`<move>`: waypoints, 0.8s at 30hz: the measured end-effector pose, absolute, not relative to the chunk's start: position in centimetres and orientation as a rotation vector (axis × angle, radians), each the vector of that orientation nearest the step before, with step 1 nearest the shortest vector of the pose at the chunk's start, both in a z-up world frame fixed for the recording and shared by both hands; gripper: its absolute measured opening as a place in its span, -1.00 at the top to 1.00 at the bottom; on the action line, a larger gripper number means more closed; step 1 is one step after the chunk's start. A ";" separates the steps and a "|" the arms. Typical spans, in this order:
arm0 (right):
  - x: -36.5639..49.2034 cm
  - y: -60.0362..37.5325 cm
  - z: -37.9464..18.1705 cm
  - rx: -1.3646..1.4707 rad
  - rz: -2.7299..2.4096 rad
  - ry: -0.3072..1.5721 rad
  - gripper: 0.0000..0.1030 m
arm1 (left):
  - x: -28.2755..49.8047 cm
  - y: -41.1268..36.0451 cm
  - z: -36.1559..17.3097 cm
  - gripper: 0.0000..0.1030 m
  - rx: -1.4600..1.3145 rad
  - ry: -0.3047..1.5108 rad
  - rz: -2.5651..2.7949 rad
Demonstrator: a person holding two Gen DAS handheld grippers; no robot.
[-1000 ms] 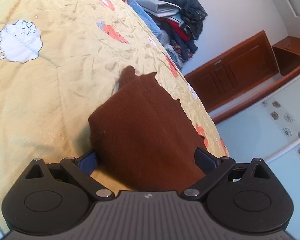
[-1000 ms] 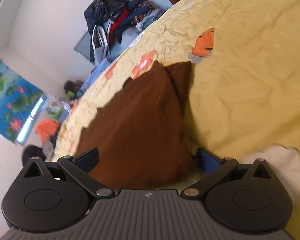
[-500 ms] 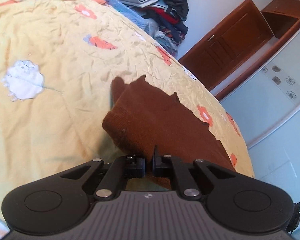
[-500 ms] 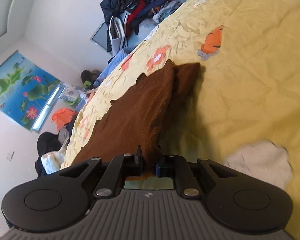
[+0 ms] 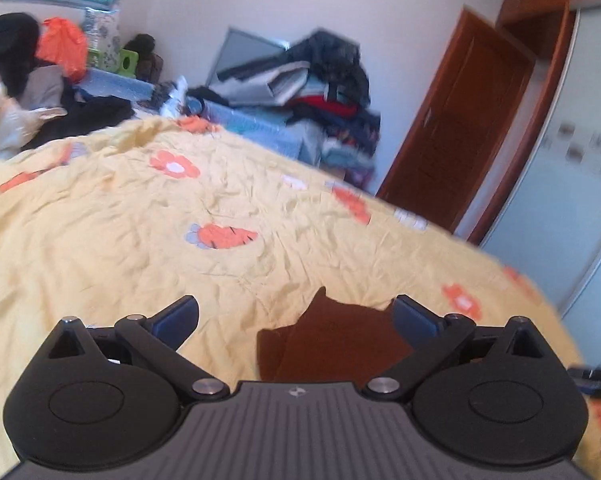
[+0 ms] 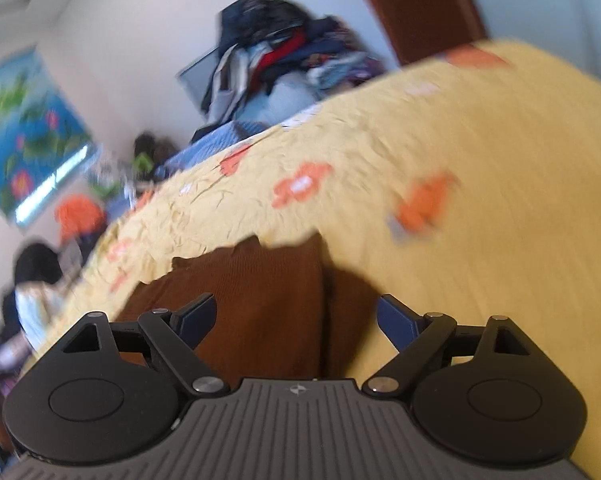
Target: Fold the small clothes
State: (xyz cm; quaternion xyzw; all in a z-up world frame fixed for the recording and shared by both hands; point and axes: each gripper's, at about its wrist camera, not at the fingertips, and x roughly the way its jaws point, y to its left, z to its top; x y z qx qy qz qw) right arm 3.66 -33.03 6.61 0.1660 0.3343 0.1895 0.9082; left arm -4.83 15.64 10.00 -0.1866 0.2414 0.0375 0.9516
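A small brown knit garment (image 5: 340,340) lies folded on the yellow bedspread (image 5: 140,240). In the left wrist view only its far end shows, low between the fingers and nearer the right one. My left gripper (image 5: 296,316) is open and empty above it. In the right wrist view the brown garment (image 6: 260,300) lies flat just ahead, with a fold edge running down its right side. My right gripper (image 6: 296,316) is open and empty, its fingers spread over the garment's near end. The near part of the garment is hidden behind both gripper bodies.
The yellow bedspread (image 6: 480,160) has orange flower and carrot patches. A tall pile of mixed clothes (image 5: 320,92) stands past the bed's far edge by the wall. More clothes and an orange bag (image 5: 60,48) lie at the far left. A brown door (image 5: 452,132) is on the right.
Both grippers were shut on the brown garment's near edge half a second ago; now both have opened, let go and pulled back and up. Both views are motion-blurred.
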 end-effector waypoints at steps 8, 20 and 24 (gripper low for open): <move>12.9 -26.8 2.9 0.133 0.394 0.831 0.00 | 9.4 10.9 3.3 -0.07 -0.184 0.791 0.018; 11.9 -29.1 2.1 0.243 0.343 0.749 0.55 | 8.6 8.8 4.5 0.68 -0.057 0.659 0.087; 8.5 -29.1 5.4 0.268 0.286 0.601 -0.52 | 4.8 7.6 7.5 -0.21 -0.067 0.510 0.065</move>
